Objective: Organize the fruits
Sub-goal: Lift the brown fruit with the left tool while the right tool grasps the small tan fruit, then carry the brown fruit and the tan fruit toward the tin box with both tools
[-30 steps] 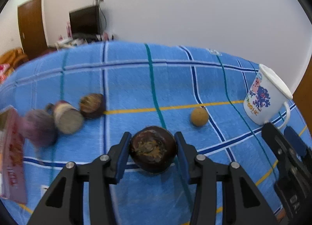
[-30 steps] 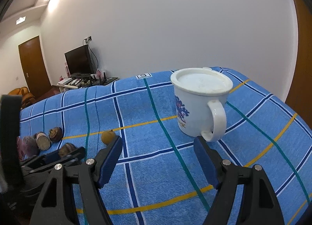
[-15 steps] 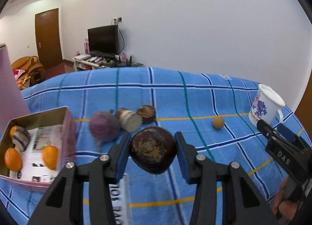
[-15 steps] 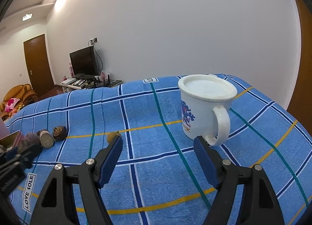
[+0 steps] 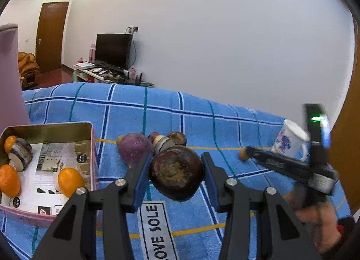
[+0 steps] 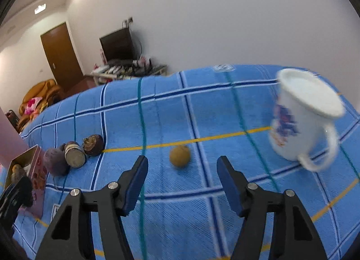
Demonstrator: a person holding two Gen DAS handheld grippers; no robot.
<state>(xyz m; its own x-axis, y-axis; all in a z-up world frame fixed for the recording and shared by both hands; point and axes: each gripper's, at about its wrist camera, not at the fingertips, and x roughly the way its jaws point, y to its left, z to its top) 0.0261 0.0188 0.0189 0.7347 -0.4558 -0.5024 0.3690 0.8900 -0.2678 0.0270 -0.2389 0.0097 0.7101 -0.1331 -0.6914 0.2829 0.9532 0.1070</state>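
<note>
My left gripper (image 5: 176,174) is shut on a dark brown round fruit (image 5: 176,173) and holds it above the blue checked cloth, right of an open pink tin box (image 5: 92,147). The box holds oranges (image 5: 69,181) and a sliced fruit (image 5: 20,154). Beyond the held fruit lie a purple fruit (image 5: 132,149), a cut fruit (image 5: 162,143) and a dark fruit (image 5: 178,138). My right gripper (image 6: 182,181) is open, its fingers just in front of a small tan round fruit (image 6: 180,155). The same pile shows at the left of the right wrist view (image 6: 74,156).
A white printed mug (image 6: 301,120) stands at the right on the cloth; it also shows in the left wrist view (image 5: 290,140). The box's raised pink lid (image 5: 10,75) stands at the far left. A "LOVE SOLE" label (image 5: 155,230) lies on the cloth below the left gripper.
My left gripper has lifted and carried the dark fruit leftward, bringing the pink box into view. My right gripper has swung left from the mug toward the small tan fruit.
</note>
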